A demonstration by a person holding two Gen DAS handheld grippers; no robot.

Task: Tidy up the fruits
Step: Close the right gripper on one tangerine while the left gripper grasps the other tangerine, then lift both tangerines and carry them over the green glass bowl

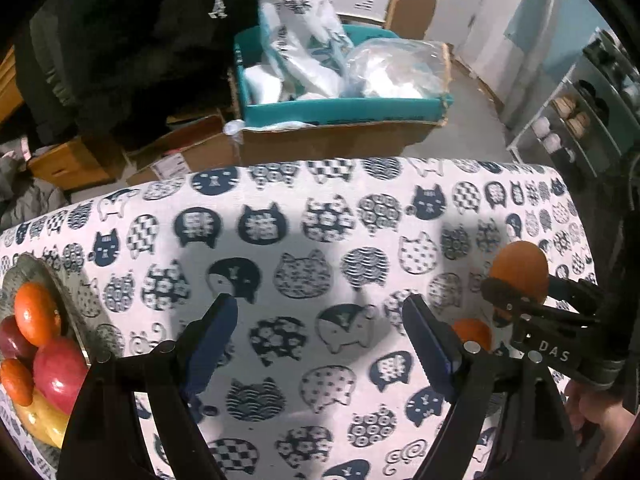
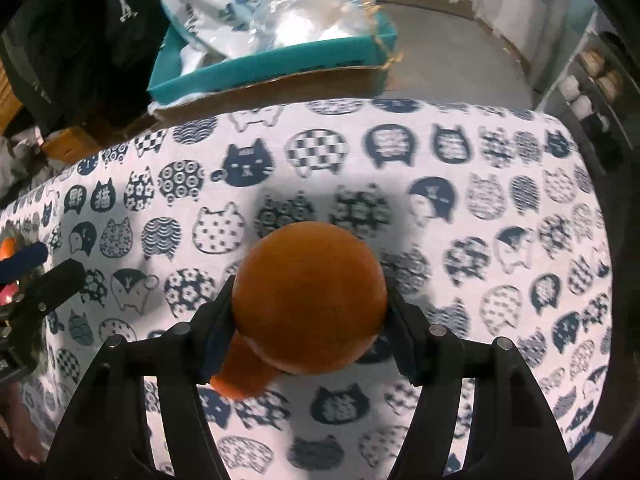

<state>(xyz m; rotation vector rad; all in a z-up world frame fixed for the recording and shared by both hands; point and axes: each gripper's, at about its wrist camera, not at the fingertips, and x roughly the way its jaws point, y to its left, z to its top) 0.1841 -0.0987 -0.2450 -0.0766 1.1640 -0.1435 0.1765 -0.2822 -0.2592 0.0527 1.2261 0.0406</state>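
My right gripper [image 2: 308,297] is shut on a large orange [image 2: 308,300], with a pad pressed against each side. A smaller orange [image 2: 240,376] lies on the cat-print cloth just below it. In the left wrist view the held orange [image 1: 520,264] and the right gripper [image 1: 524,285] are at the far right, the smaller orange [image 1: 472,332] beside them. My left gripper [image 1: 320,344] stands open over bare cloth with nothing between its fingers. A grey plate [image 1: 36,264] at the left edge holds oranges [image 1: 38,312], red apples [image 1: 60,372] and a banana [image 1: 44,420].
The cat-print cloth [image 1: 280,220] covers the table, whose far edge runs across the frame. Beyond it stand a teal box [image 1: 344,108] stuffed with plastic bags and cardboard boxes [image 1: 180,156]. A shoe rack [image 1: 572,120] is at the right. A hand [image 1: 600,420] grips the right tool.
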